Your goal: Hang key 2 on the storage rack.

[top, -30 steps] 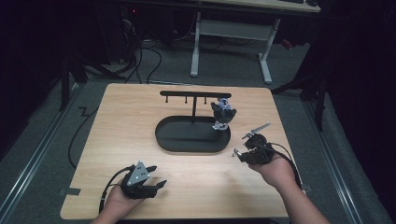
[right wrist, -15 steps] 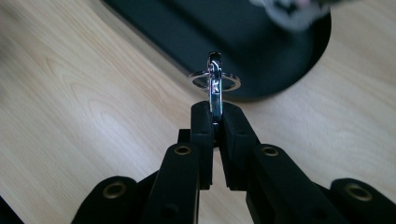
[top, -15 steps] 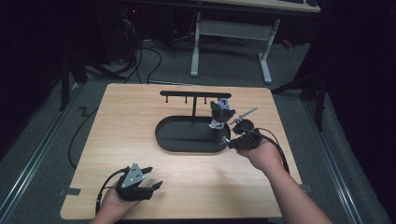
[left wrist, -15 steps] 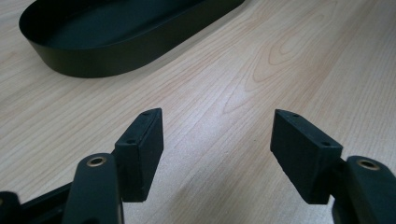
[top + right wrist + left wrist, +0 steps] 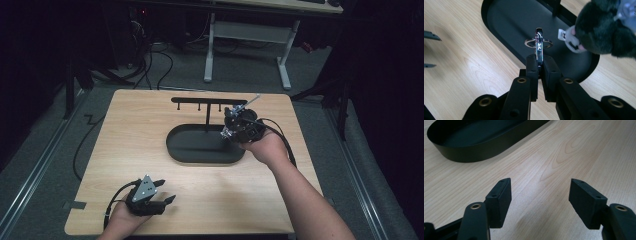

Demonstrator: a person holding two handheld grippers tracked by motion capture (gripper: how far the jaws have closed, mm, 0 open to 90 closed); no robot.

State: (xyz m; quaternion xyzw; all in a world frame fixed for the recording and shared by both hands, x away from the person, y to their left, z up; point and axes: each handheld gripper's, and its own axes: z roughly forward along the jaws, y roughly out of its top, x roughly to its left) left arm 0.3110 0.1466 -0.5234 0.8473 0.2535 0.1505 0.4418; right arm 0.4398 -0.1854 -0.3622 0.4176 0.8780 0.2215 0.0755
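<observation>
My right tool (image 5: 539, 65) pinches only the thin metal clasp (image 5: 538, 46) of the plush keychain (image 5: 605, 30) over the tray (image 5: 200, 155) by the rack (image 5: 207, 102); it may twist free, left tool (image 5: 540, 202) idling wide on the near tabletop (image 5: 150, 120).

Dim surroundings, evenly lit, sharp tabletop (image 5: 150, 130)

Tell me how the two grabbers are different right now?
The right gripper has its jaws shut on a silver key ring clip, while the left gripper has its jaws wide open with nothing between them. The right gripper is held up over the black oval tray; the left gripper sits low by the near edge of the wooden table. Both have black jaws.
</observation>
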